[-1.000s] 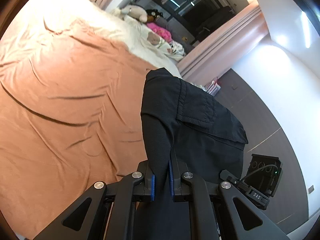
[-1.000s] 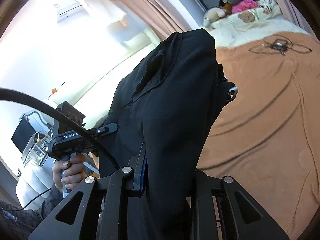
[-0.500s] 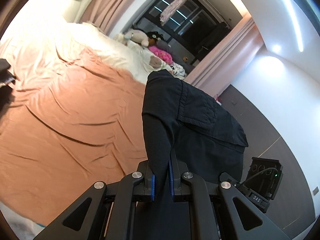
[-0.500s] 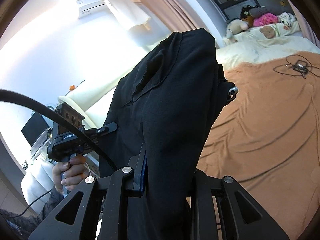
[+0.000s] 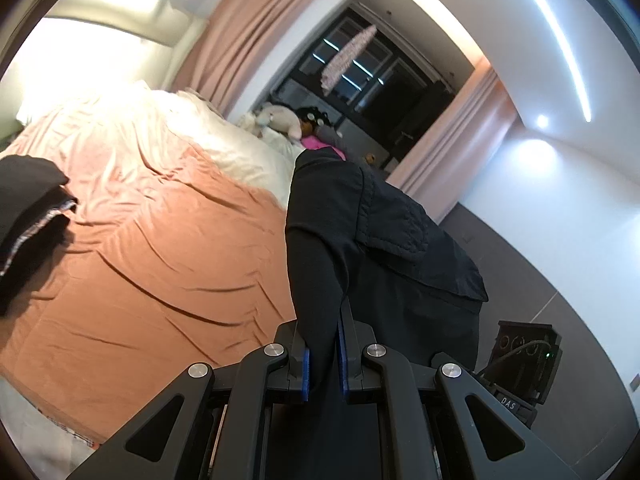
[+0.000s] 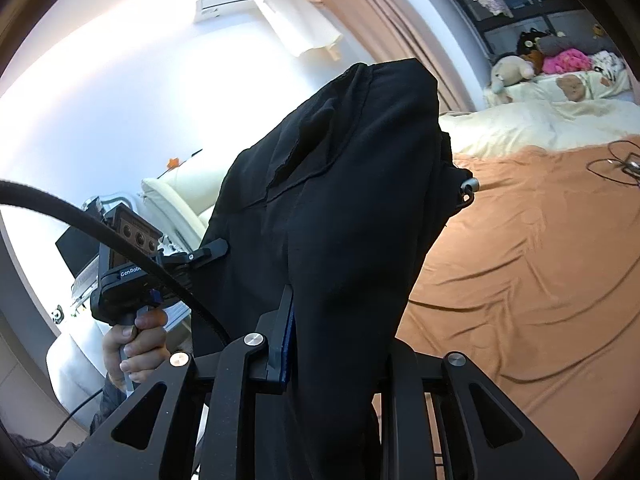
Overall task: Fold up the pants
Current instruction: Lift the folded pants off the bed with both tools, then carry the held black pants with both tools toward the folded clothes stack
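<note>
Black pants [image 5: 384, 248] hang in the air between both grippers, above the edge of a bed with an orange-brown sheet [image 5: 152, 264]. My left gripper [image 5: 323, 354] is shut on a fold of the black cloth, its blue pads pressed against it. In the right wrist view the pants [image 6: 340, 208] drape over and hide most of my right gripper [image 6: 336, 344], which is shut on a thick bunch of the cloth. A metal snap hangs at the pants' right edge. The other hand-held unit [image 6: 128, 264] shows at the left, gripped by a person's hand [image 6: 136, 344].
A dark folded garment [image 5: 28, 216] lies on the sheet at the left. Stuffed toys [image 5: 280, 120] and a cream duvet [image 6: 540, 120] sit at the bed's far end. Cables [image 6: 624, 164] lie on the sheet. Grey floor [image 5: 552, 320] lies to the right, a white sofa [image 6: 180, 192] behind.
Both grippers have risen and swung with the pants held. The views now take in more wall, curtain and ceiling, and the dark folded garment has come into the left view.
</note>
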{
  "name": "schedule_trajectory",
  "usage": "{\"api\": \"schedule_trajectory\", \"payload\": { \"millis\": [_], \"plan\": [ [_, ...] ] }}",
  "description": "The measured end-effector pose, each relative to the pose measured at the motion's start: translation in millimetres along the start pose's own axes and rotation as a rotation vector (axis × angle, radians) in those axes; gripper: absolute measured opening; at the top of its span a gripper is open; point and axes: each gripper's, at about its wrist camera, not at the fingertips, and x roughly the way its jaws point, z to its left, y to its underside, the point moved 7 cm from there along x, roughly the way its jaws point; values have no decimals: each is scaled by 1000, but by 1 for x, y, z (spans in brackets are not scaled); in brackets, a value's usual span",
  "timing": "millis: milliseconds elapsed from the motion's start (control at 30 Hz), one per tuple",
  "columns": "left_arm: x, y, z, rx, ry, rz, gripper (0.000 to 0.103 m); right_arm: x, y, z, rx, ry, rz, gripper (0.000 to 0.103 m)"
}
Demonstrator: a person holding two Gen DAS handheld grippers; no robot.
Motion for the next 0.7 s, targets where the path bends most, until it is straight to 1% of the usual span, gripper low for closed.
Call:
{"api": "schedule_trajectory", "payload": {
  "millis": [100,233,467,700],
  "plan": [
    [-21,-7,13,-9,-1,-32,11,19,0,12,-15,-13,11,17],
    [-47,-18,40,-36,-14,-72,10,48,-7,27,-45,-56,36,18],
    [-85,-37,90,-75,-69,-116,10,113,-11,49,-69,-120,84,17],
    [-118,-56,135,-99,-129,-152,10,172,-18,62,-84,-180,130,17]
  ]
}}
